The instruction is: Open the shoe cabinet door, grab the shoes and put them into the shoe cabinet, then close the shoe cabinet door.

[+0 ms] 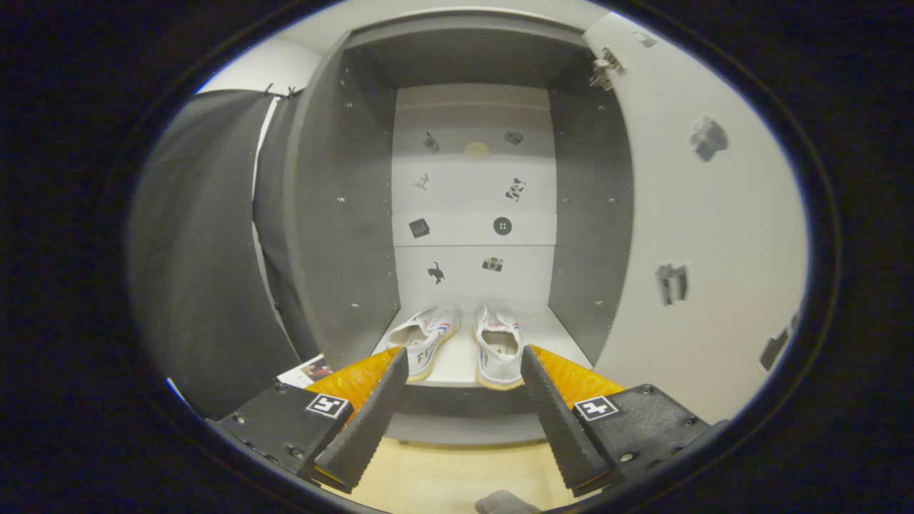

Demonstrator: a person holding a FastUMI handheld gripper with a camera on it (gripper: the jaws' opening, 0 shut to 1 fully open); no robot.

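The gripper (464, 368) is spread wide with nothing between its fingers, held over the pale wood floor (450, 475) in front of the shoe cabinet (335, 214). Just beyond the fingertips, two white shoes sit side by side on the cabinet's bottom shelf (457, 364): the left shoe (426, 337) tipped onto its side, the right shoe (498, 344) upright with its heel nearest. The cabinet door (703, 235) stands swung open to the right. Eight small stickers (502, 225) dot the back panel; their designs are too small to make out.
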